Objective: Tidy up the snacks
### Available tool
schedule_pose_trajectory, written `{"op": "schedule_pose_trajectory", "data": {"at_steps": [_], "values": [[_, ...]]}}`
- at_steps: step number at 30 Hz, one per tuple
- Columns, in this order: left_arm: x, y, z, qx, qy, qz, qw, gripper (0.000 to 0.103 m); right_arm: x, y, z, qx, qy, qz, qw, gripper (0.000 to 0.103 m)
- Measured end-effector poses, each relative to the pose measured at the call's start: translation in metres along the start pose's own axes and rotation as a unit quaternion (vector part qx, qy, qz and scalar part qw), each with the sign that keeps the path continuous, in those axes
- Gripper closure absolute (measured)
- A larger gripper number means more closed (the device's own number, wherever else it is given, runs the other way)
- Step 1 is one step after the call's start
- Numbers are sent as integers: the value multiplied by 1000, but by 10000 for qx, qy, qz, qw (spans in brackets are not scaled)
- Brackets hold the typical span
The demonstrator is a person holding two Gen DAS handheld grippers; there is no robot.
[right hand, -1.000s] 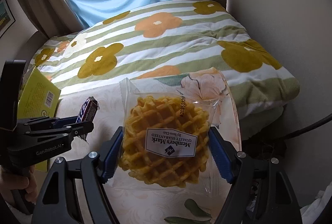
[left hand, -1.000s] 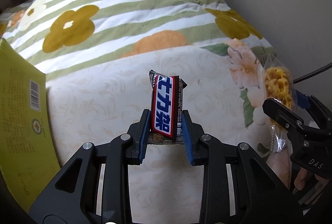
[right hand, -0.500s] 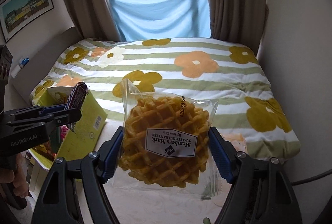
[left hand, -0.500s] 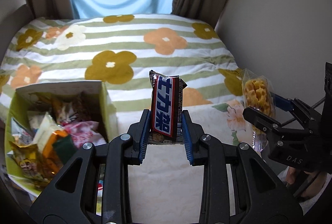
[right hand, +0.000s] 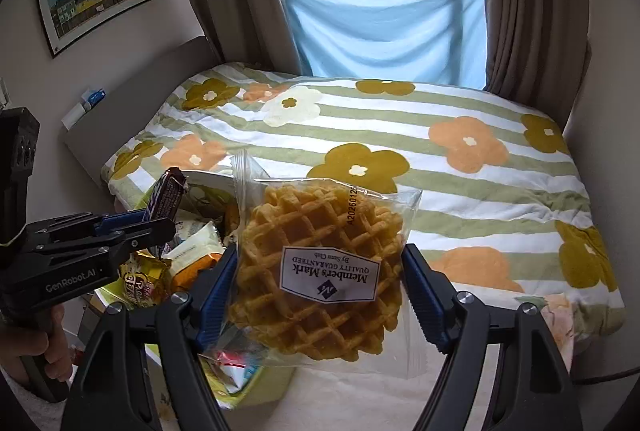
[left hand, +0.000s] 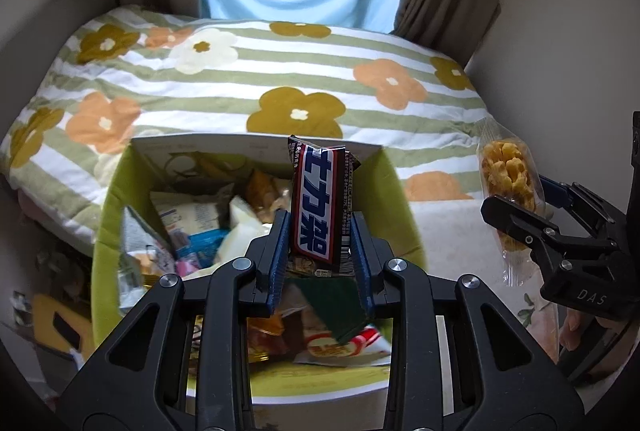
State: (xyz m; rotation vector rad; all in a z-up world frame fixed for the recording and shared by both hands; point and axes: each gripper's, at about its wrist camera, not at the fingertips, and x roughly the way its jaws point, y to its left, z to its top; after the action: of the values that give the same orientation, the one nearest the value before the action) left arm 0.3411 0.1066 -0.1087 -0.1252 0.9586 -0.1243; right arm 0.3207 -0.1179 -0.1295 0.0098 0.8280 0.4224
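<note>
Chocolate bar (left hand: 318, 207) in the left gripper (left hand: 319, 257) is light and quite stiff, I think, but its glossy wrapper may slip, so holding it low across the narrow sides, as now, seems right. The jaws are closed on its lower end and it stands upright over the green box (left hand: 256, 387), which is already full of mixed snack packets. The bar is dark brown with a blue, red and white label.

Waffle (right hand: 316, 271) in the right gripper (right hand: 320, 289) looks light and fragile; hard pressure could break it, and the clear bag is loose and slippery. The jaws press on its two sides through the bag. It is round, golden, with a white label printed "Member's Mark", and hangs just beside the box, above the bed (right hand: 460, 191).
</note>
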Motion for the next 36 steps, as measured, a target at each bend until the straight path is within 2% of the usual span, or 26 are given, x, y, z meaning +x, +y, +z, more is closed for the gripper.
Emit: {"op": "schedule_pose_trajectory", "data": {"at_steps": [6, 10, 12, 13, 14, 16, 23, 29, 30, 31, 33, 36], "values": [[23, 60, -4, 6, 398, -74, 9992, 77, 30, 32, 1, 151, 108, 21, 9998, 29], [38, 74, -6, 152, 632, -129, 9978, 75, 46, 47, 1, 274, 183, -104, 9994, 29], [42, 73, -11, 336, 718, -47, 9968, 56, 53, 49, -2, 378, 245, -193, 9988, 29], [42, 73, -12, 392, 700, -22, 9968, 23, 53, 49, -2, 378, 245, -193, 9988, 29], [40, 74, -14, 423, 605, -46, 9973, 3, 54, 50, -2, 404, 276, -219, 9986, 29], [35, 76, -16, 424, 482, -175, 9978, 2, 57, 49, -3, 432, 349, -272, 9981, 29], [33, 85, -24, 301, 549, -19, 9980, 2, 68, 53, 3, 310, 507, -353, 9976, 29], [22, 90, -29, 319, 480, 194, 9981, 2, 81, 63, 18, 366, 559, 52, 9977, 25], [20, 89, -30, 342, 468, 254, 9980, 2, 85, 64, 21, 356, 579, 122, 9976, 17], [19, 89, -31, 358, 459, 311, 9978, 2, 88, 67, 22, 338, 620, 35, 9975, 6], [15, 89, -34, 365, 434, 399, 9976, 2, 85, 69, 21, 278, 469, -224, 9983, 1], [10, 91, -38, 318, 415, 391, 9979, 2, 80, 68, 18, 299, 417, -325, 9982, 1]]}}
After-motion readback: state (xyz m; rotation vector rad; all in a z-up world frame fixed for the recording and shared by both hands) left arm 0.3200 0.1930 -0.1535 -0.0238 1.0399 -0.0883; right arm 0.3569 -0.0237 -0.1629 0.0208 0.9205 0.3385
